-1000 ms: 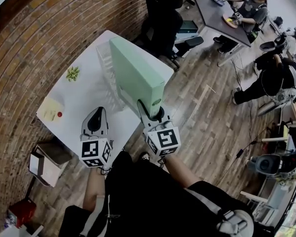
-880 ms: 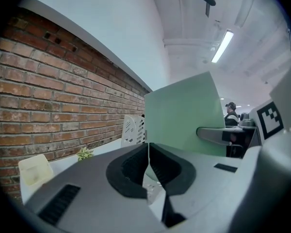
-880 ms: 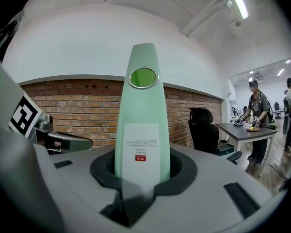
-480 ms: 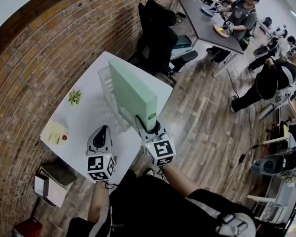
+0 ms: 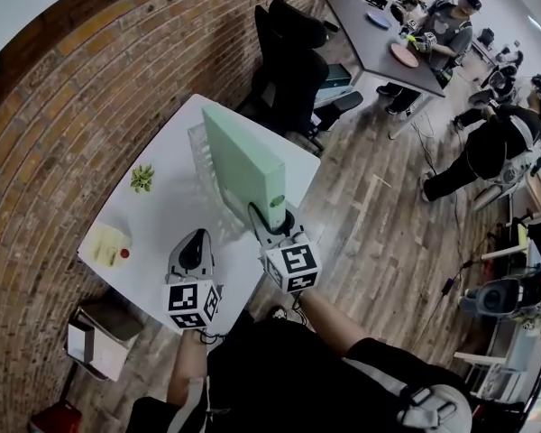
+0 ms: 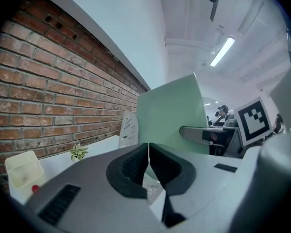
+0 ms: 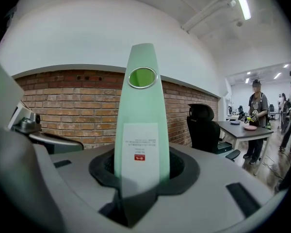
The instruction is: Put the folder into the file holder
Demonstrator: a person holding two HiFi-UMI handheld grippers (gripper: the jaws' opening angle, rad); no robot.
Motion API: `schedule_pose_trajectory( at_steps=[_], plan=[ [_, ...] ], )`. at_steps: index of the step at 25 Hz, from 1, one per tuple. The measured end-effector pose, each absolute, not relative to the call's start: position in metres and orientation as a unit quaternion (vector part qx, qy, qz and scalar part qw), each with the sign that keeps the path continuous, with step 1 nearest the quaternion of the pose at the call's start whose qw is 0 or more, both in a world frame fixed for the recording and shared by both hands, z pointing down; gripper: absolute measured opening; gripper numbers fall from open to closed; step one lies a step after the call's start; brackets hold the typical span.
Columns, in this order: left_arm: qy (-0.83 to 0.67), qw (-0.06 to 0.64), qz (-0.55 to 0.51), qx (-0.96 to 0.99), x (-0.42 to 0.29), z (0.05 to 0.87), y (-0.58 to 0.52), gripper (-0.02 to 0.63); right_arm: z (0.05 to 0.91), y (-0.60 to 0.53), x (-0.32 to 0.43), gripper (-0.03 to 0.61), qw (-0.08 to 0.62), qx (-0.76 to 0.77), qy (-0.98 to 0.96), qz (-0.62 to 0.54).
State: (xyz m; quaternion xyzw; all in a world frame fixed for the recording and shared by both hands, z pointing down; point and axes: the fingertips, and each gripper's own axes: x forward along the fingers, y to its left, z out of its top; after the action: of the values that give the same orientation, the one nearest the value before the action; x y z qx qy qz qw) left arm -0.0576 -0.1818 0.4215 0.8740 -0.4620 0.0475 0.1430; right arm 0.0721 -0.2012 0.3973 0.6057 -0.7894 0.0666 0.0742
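The pale green folder (image 5: 243, 165) stands upright on its edge on the white table (image 5: 162, 215), its far part inside the translucent white file holder (image 5: 201, 152). My right gripper (image 5: 272, 216) is at the near spine; the labelled spine (image 7: 141, 130) fills the gap between the pads, which touch its sides while the jaws are opening. My left gripper (image 5: 197, 240) hovers over the table to the folder's left, shut and empty. From the left gripper view, the folder (image 6: 172, 113) and the holder (image 6: 127, 127) rise just ahead.
A small potted plant (image 5: 142, 178) and a yellow pad (image 5: 105, 242) with a red bit (image 5: 123, 253) sit at the table's left. A black office chair (image 5: 293, 61) stands beyond the table. A box (image 5: 95, 341) sits on the floor. People work at a dark desk (image 5: 388, 39).
The folder and right gripper have sunk lower toward the table and look smaller in the head view. The left gripper has drifted slightly right and stays shut.
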Motion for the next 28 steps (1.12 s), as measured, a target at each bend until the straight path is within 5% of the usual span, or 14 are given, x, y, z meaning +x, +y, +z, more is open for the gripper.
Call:
schedule_pose_trajectory(
  at_steps=[22, 28],
  plan=[
    [-0.438, 0.164, 0.032, 0.883, -0.061, 0.426, -0.184, 0.028, 0.401, -0.224, 0.062, 0.189, 0.134, 0.595, -0.787, 0.095],
    [-0.434, 0.178, 0.028, 0.883, -0.070, 0.434, -0.186, 0.028, 0.393, -0.223, 0.056, 0.241, 0.171, 0.578, -0.792, 0.098]
  ],
)
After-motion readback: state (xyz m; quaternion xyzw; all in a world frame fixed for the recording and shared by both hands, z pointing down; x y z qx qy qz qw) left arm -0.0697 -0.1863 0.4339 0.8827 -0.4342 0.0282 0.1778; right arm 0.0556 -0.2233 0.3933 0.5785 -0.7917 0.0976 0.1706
